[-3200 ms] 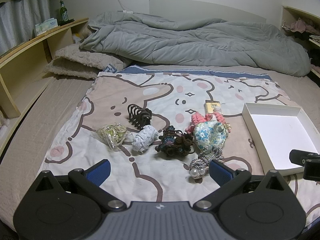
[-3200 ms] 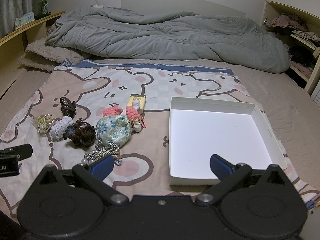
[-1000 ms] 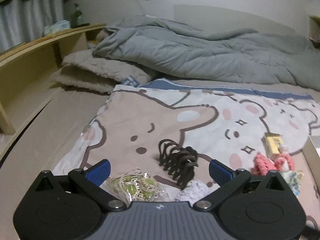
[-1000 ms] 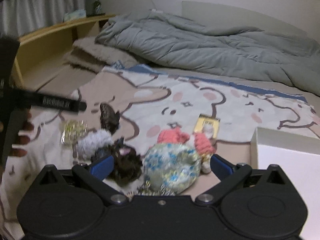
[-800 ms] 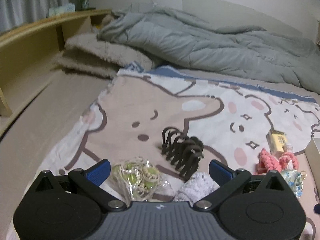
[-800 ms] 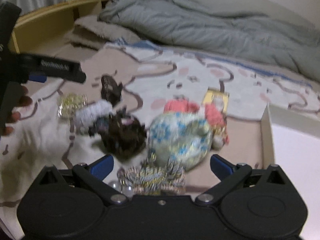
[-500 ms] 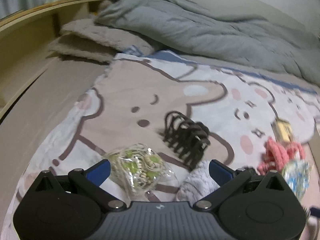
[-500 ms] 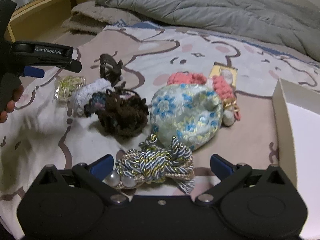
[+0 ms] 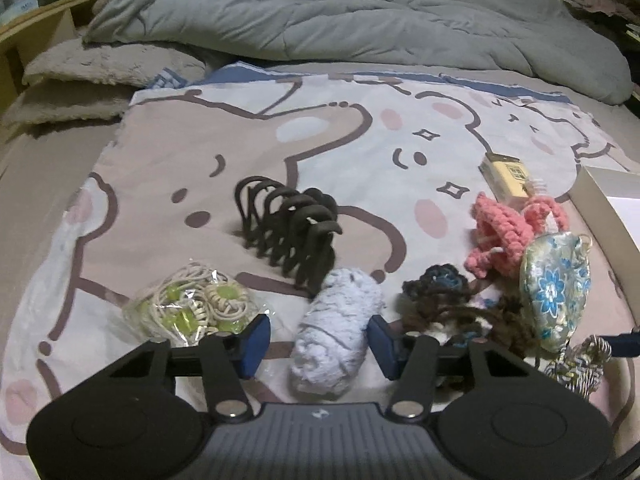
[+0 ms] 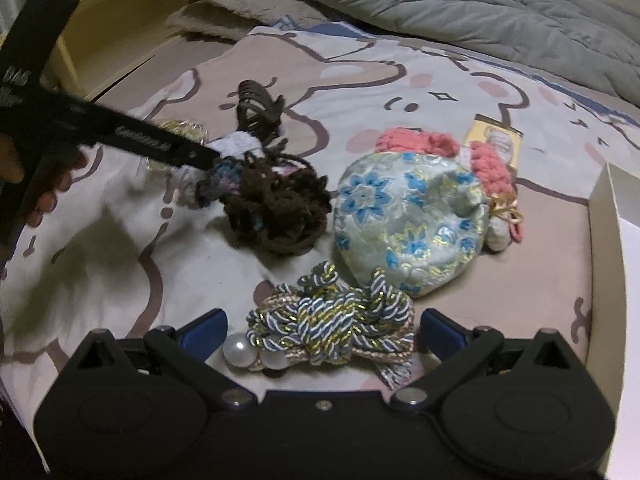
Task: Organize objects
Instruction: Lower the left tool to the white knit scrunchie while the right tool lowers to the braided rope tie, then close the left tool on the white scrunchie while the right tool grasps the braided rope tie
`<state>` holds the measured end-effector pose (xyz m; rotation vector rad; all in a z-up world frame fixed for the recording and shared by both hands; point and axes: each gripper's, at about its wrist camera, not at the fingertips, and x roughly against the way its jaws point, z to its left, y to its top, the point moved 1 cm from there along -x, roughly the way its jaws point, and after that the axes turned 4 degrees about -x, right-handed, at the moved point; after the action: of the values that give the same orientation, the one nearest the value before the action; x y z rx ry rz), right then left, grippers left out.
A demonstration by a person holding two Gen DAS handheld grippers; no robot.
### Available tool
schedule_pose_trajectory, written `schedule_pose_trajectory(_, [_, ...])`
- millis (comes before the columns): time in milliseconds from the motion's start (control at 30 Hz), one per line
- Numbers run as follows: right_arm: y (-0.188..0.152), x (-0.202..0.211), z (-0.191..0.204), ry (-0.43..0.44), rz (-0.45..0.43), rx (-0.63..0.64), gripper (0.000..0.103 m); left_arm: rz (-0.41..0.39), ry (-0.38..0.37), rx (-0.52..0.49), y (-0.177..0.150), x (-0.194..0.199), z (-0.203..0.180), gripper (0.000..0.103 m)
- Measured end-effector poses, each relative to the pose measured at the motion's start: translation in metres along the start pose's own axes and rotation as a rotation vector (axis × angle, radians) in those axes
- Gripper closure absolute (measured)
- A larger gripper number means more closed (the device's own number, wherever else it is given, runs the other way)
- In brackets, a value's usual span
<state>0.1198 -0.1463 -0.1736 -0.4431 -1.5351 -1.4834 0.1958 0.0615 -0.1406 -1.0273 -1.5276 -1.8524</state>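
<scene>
Left wrist view: left gripper [image 9: 318, 338] down low over the blanket [image 9: 340, 136], fingers [image 9: 254, 338] spread either side of the fluffy white scrunchie [image 9: 334, 334], not touching it as far as can be told. Bagged hair ties [image 9: 192, 308] just left of it, brown claw clip [image 9: 290, 228] behind, dark yarn scrunchie [image 9: 444, 300] and floral pouch [image 9: 554, 288] to the right, pink crochet piece [image 9: 504, 232] further back, white box [image 9: 588, 196] edge at far right. Right wrist view: right gripper [image 10: 322, 330] likewise wide open, straddling the braided rope bow [image 10: 332, 328] with its two pearls; pouch right behind, box wall on the right. Looks like the reach-and-grasp step, nothing lifted yet and nothing visible in the box. Next probably means closing on both soft items, squeezing enough to hold squishy fabric, then carrying them over to the box.
</scene>
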Motion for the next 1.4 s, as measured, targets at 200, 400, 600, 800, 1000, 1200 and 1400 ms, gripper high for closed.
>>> schedule_pose_trajectory(200, [-0.001,-0.002,0.001,0.016,0.005,0.044,0.000,0.038,-0.002,0.020,0.006,-0.013,-0.006,0.049])
schedule_pose_trajectory(400, [-0.005,-0.003,0.006,0.017,0.014,0.134,0.000,0.096,0.019,-0.013,0.003,-0.026,-0.012,0.053])
schedule_pose_trajectory(600, [-0.002,-0.006,0.004,0.031,0.026,0.096,0.000,0.106,0.013,-0.012,0.003,-0.024,-0.010,0.059])
schedule_pose_trajectory(800, [0.016,-0.004,-0.021,0.098,0.066,-0.175,0.000,0.143,-0.012,0.007,0.000,-0.019,-0.007,0.062])
schedule_pose_trajectory(1000, [0.021,-0.017,-0.015,0.012,0.138,-0.132,0.001,0.223,-0.060,0.046,-0.006,-0.013,-0.003,0.063])
schedule_pose_trajectory(1200, [0.022,-0.021,-0.003,-0.079,0.213,-0.025,0.014,0.265,-0.069,0.068,-0.010,-0.012,-0.004,0.061])
schedule_pose_trajectory(1400, [0.023,-0.015,0.000,-0.057,0.231,0.005,0.020,0.256,-0.011,0.002,-0.007,-0.022,-0.016,0.059])
